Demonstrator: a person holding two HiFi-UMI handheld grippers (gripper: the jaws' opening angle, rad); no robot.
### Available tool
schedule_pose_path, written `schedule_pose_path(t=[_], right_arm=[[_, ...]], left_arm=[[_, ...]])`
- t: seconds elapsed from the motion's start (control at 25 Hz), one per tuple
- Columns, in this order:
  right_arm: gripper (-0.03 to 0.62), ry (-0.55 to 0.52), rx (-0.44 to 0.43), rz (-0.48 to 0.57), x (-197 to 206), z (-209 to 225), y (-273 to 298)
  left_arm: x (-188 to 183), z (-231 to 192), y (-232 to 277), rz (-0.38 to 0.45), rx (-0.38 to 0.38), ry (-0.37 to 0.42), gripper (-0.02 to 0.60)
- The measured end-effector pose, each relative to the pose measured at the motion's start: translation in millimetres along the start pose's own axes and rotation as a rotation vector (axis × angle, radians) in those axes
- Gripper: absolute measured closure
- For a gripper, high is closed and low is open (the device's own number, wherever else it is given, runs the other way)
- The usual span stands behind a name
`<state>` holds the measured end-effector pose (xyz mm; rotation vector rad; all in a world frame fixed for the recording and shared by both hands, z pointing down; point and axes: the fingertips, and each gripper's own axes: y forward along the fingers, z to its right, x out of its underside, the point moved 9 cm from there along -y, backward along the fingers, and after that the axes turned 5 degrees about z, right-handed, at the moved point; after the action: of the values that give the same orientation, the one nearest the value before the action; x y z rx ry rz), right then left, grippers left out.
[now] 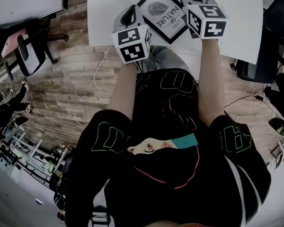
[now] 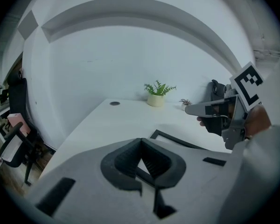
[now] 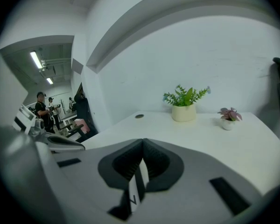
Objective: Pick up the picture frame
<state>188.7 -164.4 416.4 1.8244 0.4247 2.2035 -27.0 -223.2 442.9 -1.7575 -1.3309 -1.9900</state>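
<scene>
Between the right gripper's closed jaws, an edge of the picture frame is pinched. The left gripper's jaws are clamped on its opposite corner. Grasping appears done, and an even lift off the surface is called for.

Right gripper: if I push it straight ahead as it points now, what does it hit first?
Nothing close, it seems. Ahead of the right gripper lies bare white table, past the round hole, then the back wall; the potted plant stands right of that line. Depth is uncertain.
</scene>
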Motion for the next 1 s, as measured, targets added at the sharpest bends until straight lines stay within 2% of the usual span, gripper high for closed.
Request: schedule_pose_path(t=[0.4, 0.64, 0.84, 0.92, 1.0], right_arm=[[0.588, -0.007, -0.03, -0.108, 33.7, -1.4, 7.9], [0.583, -0.097, -0.088, -0.205, 50.3, 2.7, 8.9], [0.534, -0.195, -0.172, -0.273, 53.7, 2.4, 12.6], [0.519, -0.23, -0.19, -0.301, 55.4, 3.0, 13.6], [0.514, -0.247, -0.198, -0.324, 58.1, 4.9, 14.4]], left_arm=[[28.4, 6.8, 0.6, -0.091, 0.03, -0.092, 0.574], [47.2, 13.5, -5.4, -0.164, 0.024, -0.187, 0.574], [55.3, 16.2, -8.5, -0.207, 0.018, -0.253, 0.568], [57.8, 19.7, -8.0, -0.222, 0.039, -0.277, 0.495], [60.9, 23.4, -7.2, -0.24, 0.05, -0.296, 0.465]])
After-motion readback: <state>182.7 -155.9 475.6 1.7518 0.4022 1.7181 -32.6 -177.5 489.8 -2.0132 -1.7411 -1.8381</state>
